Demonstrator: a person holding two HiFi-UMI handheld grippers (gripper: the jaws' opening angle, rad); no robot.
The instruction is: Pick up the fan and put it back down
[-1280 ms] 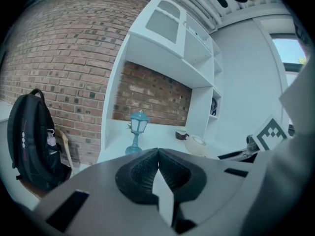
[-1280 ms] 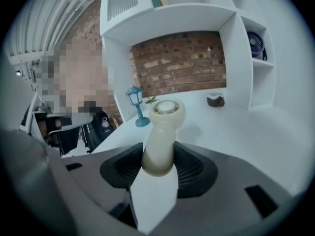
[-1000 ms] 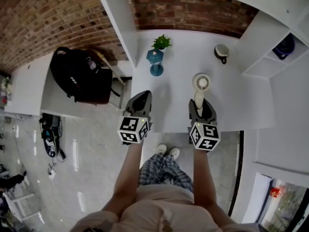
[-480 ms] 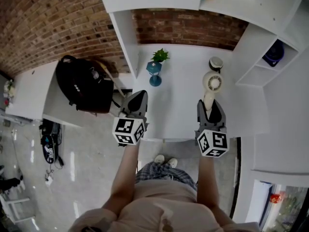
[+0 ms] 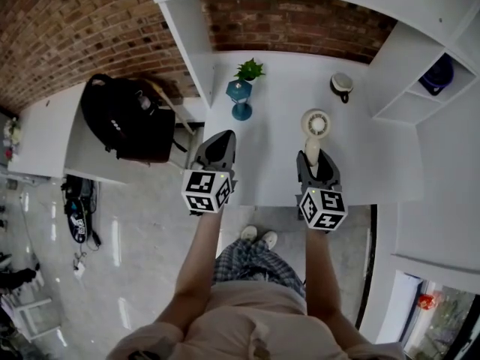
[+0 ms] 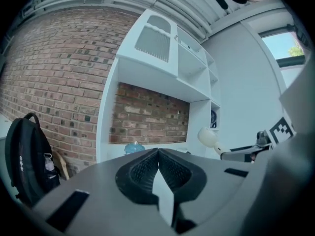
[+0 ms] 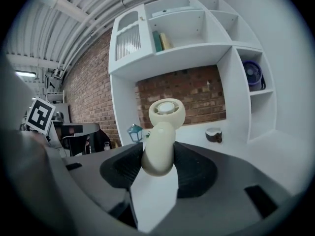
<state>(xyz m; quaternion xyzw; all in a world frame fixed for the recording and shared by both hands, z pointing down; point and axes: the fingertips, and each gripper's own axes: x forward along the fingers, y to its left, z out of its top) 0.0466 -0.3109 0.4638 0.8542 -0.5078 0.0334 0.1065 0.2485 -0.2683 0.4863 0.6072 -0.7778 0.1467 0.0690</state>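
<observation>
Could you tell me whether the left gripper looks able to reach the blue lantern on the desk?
Probably yes: the left gripper, shut and empty, points toward the blue lantern, with only bare desk between them.

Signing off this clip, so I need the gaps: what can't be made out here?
Head view: the fan's handle end, hidden inside the right claw.
Head view: the dark blue item, partly hidden by the shelf around it.
Right gripper view: titles on the books, too small.
</observation>
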